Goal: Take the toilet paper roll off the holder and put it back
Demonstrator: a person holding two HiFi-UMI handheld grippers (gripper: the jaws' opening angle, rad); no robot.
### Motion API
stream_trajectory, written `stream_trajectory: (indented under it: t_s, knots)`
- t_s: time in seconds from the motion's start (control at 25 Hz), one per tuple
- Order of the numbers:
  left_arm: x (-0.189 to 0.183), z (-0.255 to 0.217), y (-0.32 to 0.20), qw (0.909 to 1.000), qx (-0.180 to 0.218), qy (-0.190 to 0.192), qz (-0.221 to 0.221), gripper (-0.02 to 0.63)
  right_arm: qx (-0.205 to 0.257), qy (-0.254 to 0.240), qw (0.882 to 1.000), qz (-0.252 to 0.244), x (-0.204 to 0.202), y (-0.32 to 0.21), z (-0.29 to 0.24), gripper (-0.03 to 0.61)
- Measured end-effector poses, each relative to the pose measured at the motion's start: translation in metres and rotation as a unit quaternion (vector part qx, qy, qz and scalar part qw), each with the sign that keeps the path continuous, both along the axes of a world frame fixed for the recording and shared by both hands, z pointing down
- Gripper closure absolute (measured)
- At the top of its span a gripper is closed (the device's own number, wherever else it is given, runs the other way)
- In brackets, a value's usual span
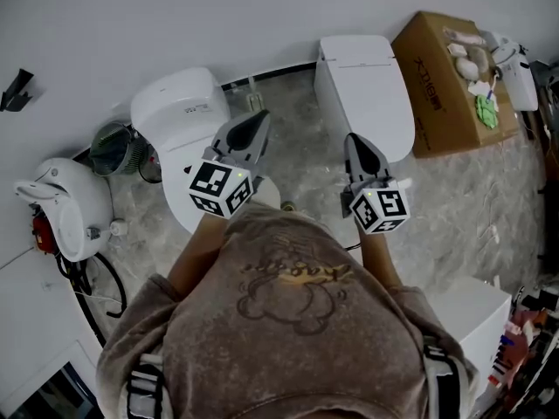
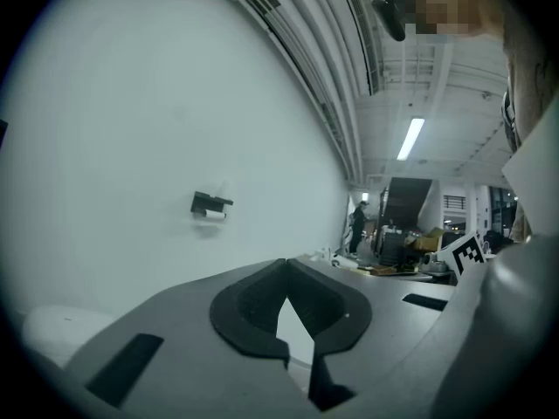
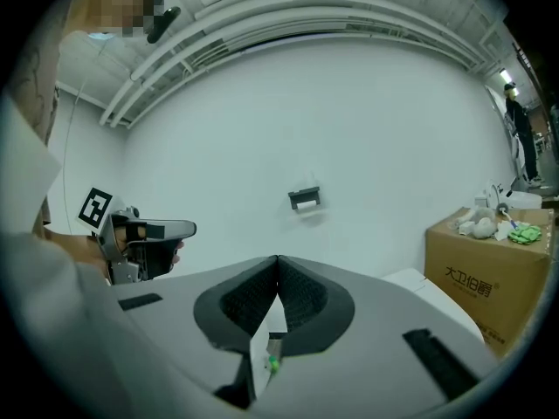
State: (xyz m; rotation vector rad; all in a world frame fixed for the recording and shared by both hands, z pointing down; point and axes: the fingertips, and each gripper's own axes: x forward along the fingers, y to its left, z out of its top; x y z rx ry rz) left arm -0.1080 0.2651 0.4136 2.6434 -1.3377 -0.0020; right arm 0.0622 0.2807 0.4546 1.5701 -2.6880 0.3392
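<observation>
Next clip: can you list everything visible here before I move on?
toilet paper holder: one, dark, on the white wall ahead of both grippers
toilet paper roll: one, white, on the holder
rounded toilet: one, white, lid down, ahead of the left gripper
square toilet: one, white, lid down, ahead of the right gripper
cardboard box: one, brown, right of the square toilet, small items on top
appliance: one, white, on the floor at far left, cables beside it
cabinet: one, white, lower right
sweatshirt: one, brownish, worn by the person, bottom of the head view
left gripper: one, grey, jaws together, empty
right gripper: one, grey, jaws together, empty
</observation>
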Motion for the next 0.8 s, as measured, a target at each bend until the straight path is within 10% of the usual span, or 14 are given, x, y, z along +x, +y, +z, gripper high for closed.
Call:
stream_trajectory:
  t_s: [0.8]
  knots:
    - [0.024, -0.003, -0.164, 0.9995, 0.024, 0.019, 0.006, 0.594, 0.020, -0.011, 1.000, 0.007, 0.025, -0.156, 0.004, 0.580]
